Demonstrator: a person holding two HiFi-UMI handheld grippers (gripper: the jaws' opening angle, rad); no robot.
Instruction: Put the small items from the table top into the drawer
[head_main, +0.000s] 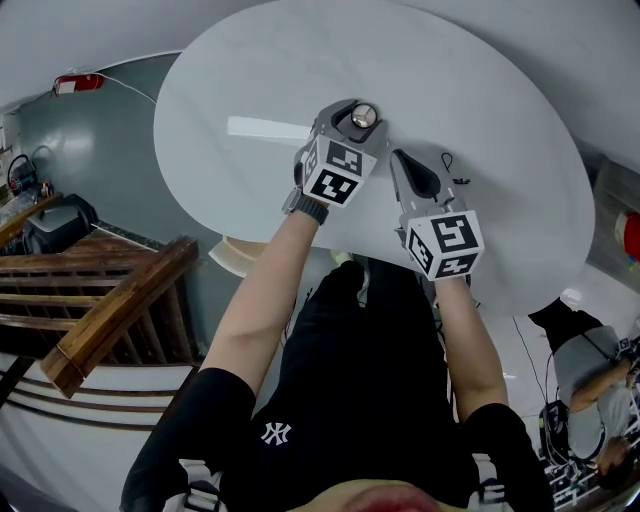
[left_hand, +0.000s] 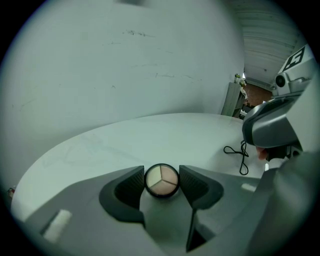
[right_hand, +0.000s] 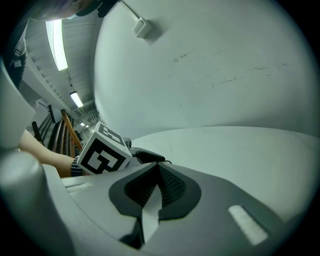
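A small round compact (left_hand: 161, 180) with three pale colour wedges and a black rim sits between the fingers of my left gripper (head_main: 362, 117), which is shut on it just over the round white table (head_main: 250, 80). Close to its right, my right gripper (head_main: 400, 158) is shut with nothing between its fingers (right_hand: 167, 182). A thin black looped cord (left_hand: 240, 158) lies on the table beside the right gripper; the head view shows the cord (head_main: 447, 160) too. No drawer is clearly visible.
A pale shape (head_main: 238, 257) juts out under the table's near edge; I cannot tell what it is. A wooden stair railing (head_main: 120, 310) runs along the left. Another person (head_main: 590, 370) is at the lower right, beyond the table.
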